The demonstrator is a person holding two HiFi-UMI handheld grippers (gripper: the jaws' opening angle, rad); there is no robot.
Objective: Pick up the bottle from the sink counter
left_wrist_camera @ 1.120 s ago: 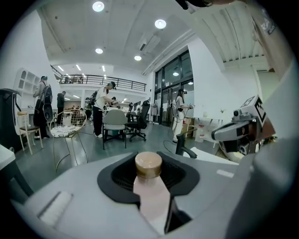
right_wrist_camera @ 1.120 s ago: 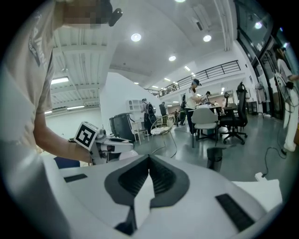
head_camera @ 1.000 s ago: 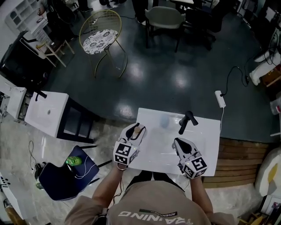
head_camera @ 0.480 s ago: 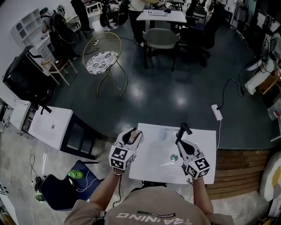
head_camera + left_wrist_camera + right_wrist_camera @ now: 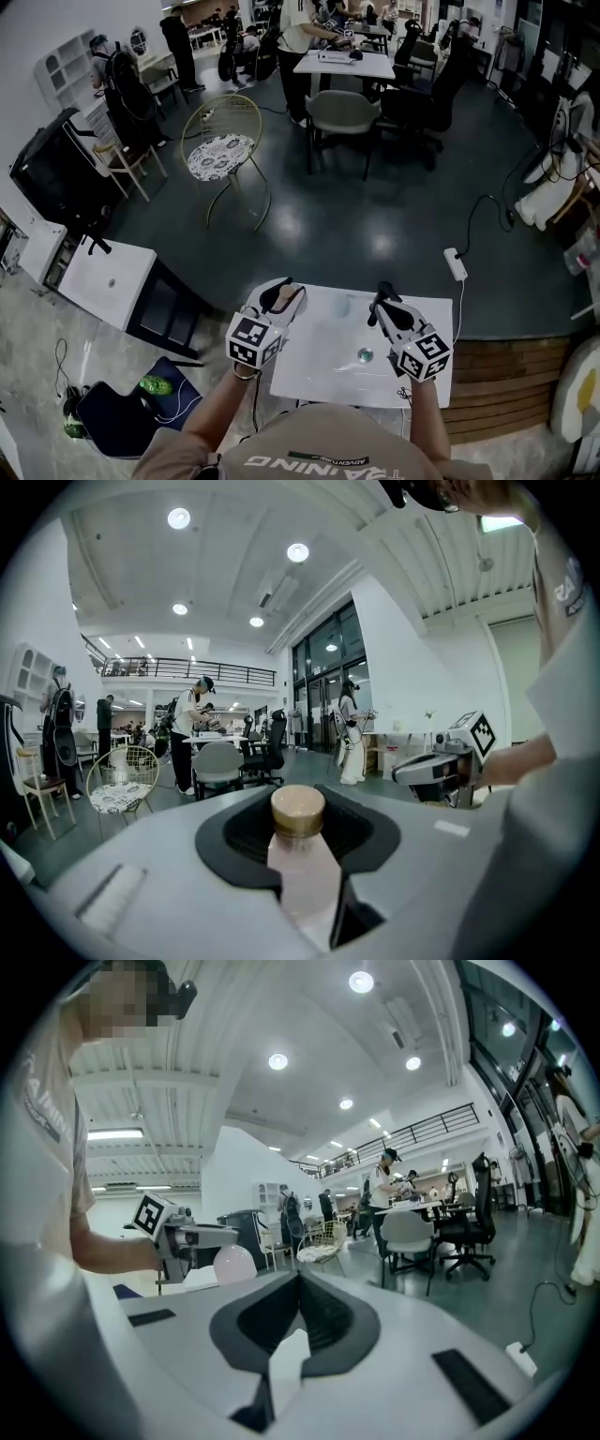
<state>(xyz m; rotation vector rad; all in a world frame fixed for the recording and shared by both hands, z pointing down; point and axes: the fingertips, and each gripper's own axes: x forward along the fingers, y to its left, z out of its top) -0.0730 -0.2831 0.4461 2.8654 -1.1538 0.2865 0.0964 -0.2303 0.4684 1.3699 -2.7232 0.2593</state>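
My left gripper (image 5: 281, 296) is shut on a pale pink bottle (image 5: 291, 302) with a tan cap and holds it above the left edge of the white sink counter (image 5: 319, 370). In the left gripper view the bottle (image 5: 302, 864) lies between the dark pads with its cap (image 5: 298, 810) pointing away from the camera. My right gripper (image 5: 382, 300) hovers over the back right of the counter, jaws pressed together with nothing in them. In the right gripper view the closed jaws (image 5: 300, 1288) point into the room. The left gripper (image 5: 183, 1237) and the bottle (image 5: 234, 1262) show at the left there.
The basin drain (image 5: 364, 354) lies between the grippers, and a small pale round thing (image 5: 341, 305) sits near the back rim. A second white counter (image 5: 108, 281) stands to the left. Beyond are a power strip (image 5: 455, 264), a wire chair (image 5: 225, 141), a grey chair (image 5: 342, 112) and people at tables.
The head view has tilted up toward the room, so the counter sits lower in frame. The left gripper keeps the bottle; the right gripper has moved up over the faucet.
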